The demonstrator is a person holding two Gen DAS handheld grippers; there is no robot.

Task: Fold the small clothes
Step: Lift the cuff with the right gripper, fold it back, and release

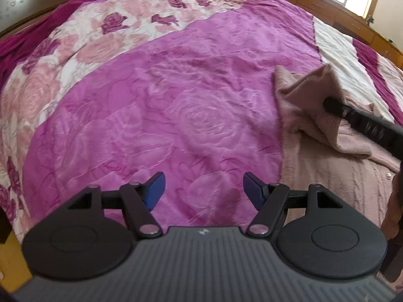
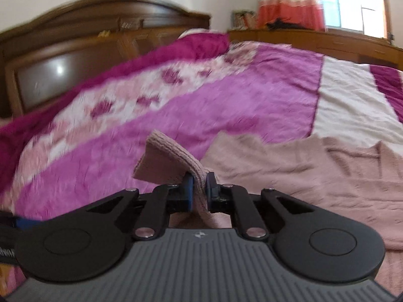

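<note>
A pale pink knitted garment [image 1: 332,176] lies spread on the bed at the right; it also shows in the right wrist view [image 2: 314,176]. My right gripper [image 2: 199,191] is shut on a ribbed edge of the garment [image 2: 171,158] and lifts it off the blanket. In the left wrist view the right gripper [image 1: 330,104] shows as a dark bar holding up a raised fold [image 1: 312,90]. My left gripper [image 1: 202,188] is open and empty, above the blanket just left of the garment.
A magenta and pink floral blanket [image 1: 163,105] covers the bed. A dark wooden headboard [image 2: 75,50] stands at the far left. A wooden ledge [image 2: 327,40], a window and an orange curtain [image 2: 289,5] lie beyond the bed.
</note>
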